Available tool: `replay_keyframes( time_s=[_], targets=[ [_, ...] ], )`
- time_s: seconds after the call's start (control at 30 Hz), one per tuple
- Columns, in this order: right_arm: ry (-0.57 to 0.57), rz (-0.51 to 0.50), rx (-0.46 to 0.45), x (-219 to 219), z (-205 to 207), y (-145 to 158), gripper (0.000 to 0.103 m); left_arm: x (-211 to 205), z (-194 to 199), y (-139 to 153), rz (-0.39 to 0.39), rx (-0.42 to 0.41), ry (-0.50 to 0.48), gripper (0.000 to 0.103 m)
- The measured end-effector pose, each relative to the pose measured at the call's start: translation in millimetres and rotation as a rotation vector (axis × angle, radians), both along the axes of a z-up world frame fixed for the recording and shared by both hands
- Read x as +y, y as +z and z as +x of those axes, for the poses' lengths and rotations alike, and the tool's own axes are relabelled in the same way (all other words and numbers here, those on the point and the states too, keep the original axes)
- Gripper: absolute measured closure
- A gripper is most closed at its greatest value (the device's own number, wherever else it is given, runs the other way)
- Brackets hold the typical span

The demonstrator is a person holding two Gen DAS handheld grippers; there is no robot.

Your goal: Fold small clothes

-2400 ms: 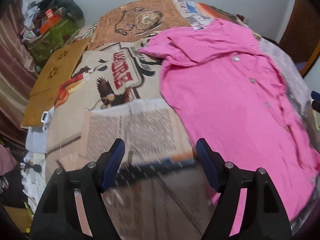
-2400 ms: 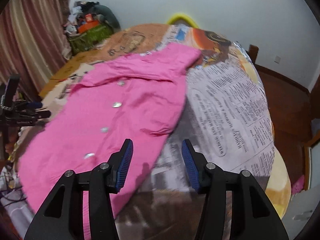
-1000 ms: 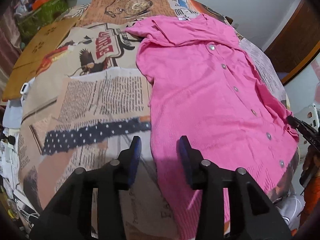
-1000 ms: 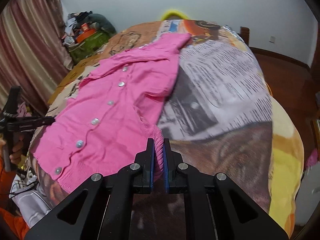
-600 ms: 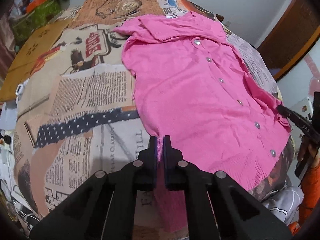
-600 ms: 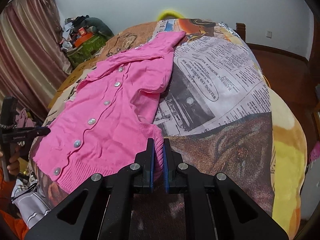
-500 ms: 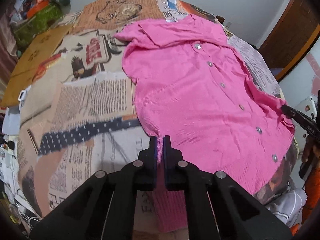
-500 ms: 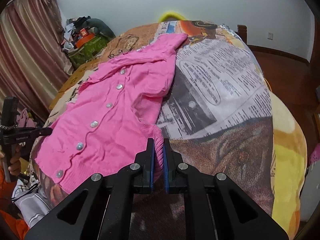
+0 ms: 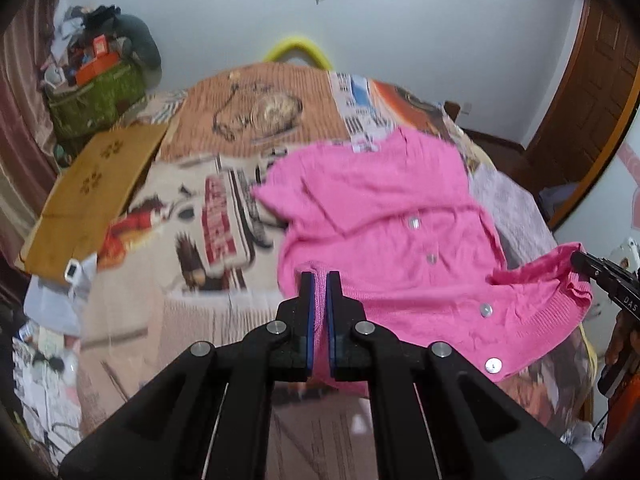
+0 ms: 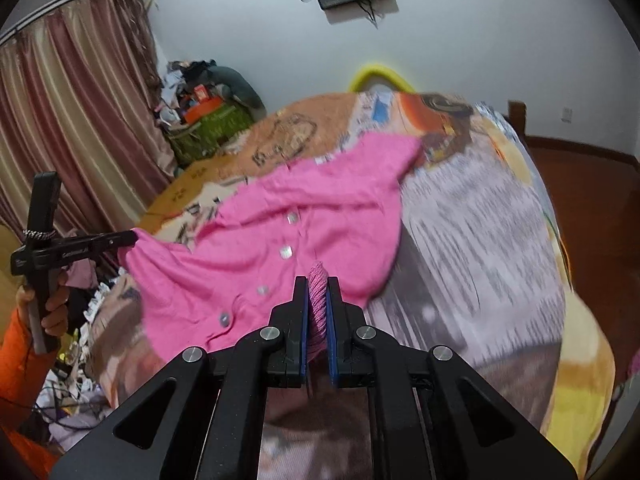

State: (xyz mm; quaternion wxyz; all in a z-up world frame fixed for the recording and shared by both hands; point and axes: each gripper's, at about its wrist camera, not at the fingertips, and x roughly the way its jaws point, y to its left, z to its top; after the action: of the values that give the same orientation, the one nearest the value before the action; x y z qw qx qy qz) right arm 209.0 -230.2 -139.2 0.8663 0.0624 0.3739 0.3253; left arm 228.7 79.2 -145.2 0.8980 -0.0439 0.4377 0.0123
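Observation:
A pink buttoned cardigan (image 9: 384, 216) lies on the bed, its upper part flat and its hem lifted off the cover. My left gripper (image 9: 318, 280) is shut on the hem's left corner. My right gripper (image 10: 317, 284) is shut on the hem's right corner, a bunch of ribbed knit pinched between its pads. The cardigan (image 10: 320, 216) hangs stretched between the two grippers. In the left wrist view the right gripper (image 9: 576, 258) holds the far corner; in the right wrist view the left gripper (image 10: 130, 238) holds the other.
The bed cover (image 9: 168, 240) has newspaper and eagle prints. A cardboard sheet (image 9: 92, 188) lies at its left edge. A green bag with clutter (image 9: 96, 96) stands in the back corner by the curtain (image 10: 72, 120). A yellow ring (image 9: 298, 46) sits behind the bed. Clutter lies on the floor (image 9: 40, 352).
Both grippers closed on the hem corners, then rose and pulled the hem up and towards the collar. The lower part of the cardigan has left the bed cover.

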Motion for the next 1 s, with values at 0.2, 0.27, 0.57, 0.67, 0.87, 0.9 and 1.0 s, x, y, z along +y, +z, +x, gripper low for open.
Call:
replay_keyframes(
  time_s=[0.2,0.27,0.57,0.67,0.87,0.9,1.0],
  targets=[
    [-0.011,0.011,-0.059,12,35,12,0.096,12,55,0,0.024,-0.023,0.027,0.099],
    [-0.017,0.004,-0.069,17,49,11,0.096,19,75,-7,0.021,-0.016,0.043,0.099],
    [-0.071,-0.032,-0.033,27,118,-19,0.096,61,149,-69,0.015,0.095,0.146,0.099],
    [-0.091,-0.053,-0.007,29,137,-33,0.096,71,160,-91,0.022,0.131,0.166,0.098],
    [-0.131,-0.004,0.032,21,154,-43,0.096,77,166,-109,-0.009,0.172,0.181,0.095],
    [-0.136,0.003,0.027,19,153,-40,0.095,78,164,-107,-0.013,0.171,0.177,0.093],
    [-0.138,0.02,0.013,17,149,-32,0.094,79,156,-96,-0.011,0.152,0.174,0.082]
  ],
)
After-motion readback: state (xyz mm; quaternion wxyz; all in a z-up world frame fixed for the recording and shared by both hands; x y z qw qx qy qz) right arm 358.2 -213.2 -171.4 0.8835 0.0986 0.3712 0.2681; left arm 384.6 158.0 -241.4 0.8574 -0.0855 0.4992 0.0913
